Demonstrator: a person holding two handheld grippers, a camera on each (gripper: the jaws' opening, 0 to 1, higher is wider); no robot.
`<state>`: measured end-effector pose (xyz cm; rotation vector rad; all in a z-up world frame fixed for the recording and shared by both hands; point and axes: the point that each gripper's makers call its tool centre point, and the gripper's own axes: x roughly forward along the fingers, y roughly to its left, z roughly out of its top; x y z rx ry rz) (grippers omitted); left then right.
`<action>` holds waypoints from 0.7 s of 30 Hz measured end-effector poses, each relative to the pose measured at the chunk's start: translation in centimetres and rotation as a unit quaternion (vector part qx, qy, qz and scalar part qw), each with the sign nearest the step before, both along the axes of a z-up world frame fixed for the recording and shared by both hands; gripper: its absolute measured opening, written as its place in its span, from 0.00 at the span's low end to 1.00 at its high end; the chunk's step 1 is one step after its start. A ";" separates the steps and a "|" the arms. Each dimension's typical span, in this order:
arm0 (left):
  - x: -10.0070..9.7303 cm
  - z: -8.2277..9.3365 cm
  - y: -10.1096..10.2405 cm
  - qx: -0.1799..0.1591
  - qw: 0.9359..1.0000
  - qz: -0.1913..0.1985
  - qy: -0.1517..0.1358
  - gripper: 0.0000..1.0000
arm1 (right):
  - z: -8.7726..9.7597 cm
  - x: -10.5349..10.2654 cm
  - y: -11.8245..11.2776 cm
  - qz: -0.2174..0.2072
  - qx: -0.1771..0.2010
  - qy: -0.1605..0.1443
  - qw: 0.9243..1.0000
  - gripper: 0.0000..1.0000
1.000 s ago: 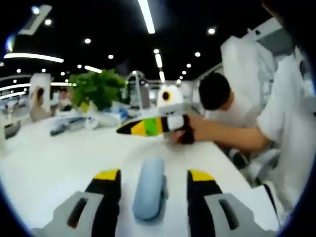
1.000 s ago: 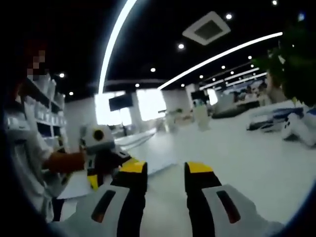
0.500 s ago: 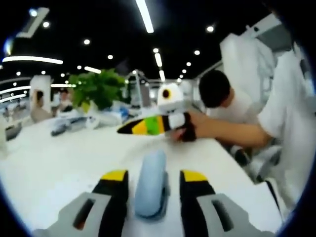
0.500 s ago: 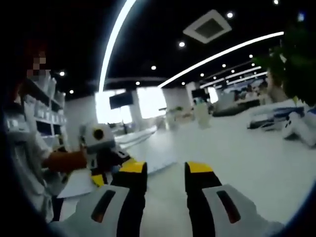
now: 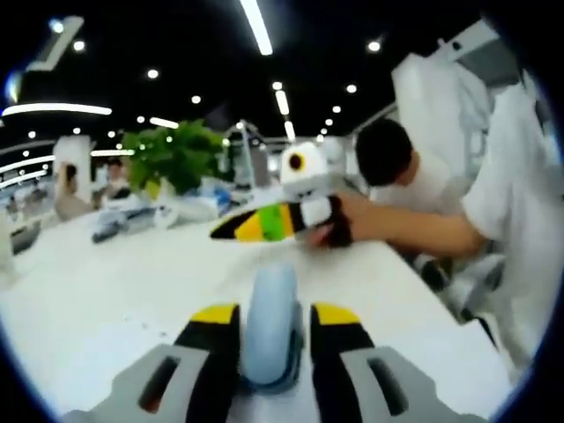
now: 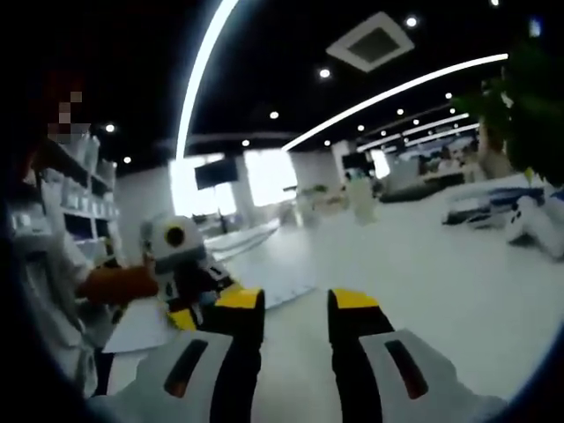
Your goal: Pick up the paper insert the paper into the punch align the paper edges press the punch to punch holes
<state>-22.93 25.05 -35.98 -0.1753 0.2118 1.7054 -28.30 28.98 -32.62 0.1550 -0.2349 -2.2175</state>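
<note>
left gripper [image 5: 271,322] at lower centre pinches the pale blue punch [image 5: 270,324] on the white table [image 5: 106,300]; right gripper [image 6: 295,308], lower centre, stands parted, holding nothing.

No legible text (all blurred)

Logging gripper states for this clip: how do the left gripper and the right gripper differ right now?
The left gripper has its jaws drawn in against the pale blue punch on the white table; the right gripper has an open gap with nothing between its jaws. The left gripper sits low at the punch, while the right gripper points across bare tabletop. Both have black jaws with yellow tips.
</note>
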 end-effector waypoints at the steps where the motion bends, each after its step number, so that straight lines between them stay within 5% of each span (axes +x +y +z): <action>1: 0.0 0.0 0.0 0.000 1.000 0.001 0.000 0.30 | 0.0 0.0 0.0 -0.001 0.000 0.000 1.000 0.31; 15: -0.3 -0.2 0.0 -0.001 1.000 0.002 -0.002 0.27 | 0.1 0.1 0.2 -0.006 0.002 0.007 1.000 0.28; 19: -0.4 -0.2 0.0 -0.001 1.000 0.004 -0.003 0.27 | 2.9 1.4 -0.6 0.019 -0.099 -0.006 0.995 0.23; 21: -0.5 -0.2 0.0 -0.001 1.000 0.004 -0.005 0.27 | 4.2 2.4 -1.5 0.014 -0.105 0.007 0.994 0.20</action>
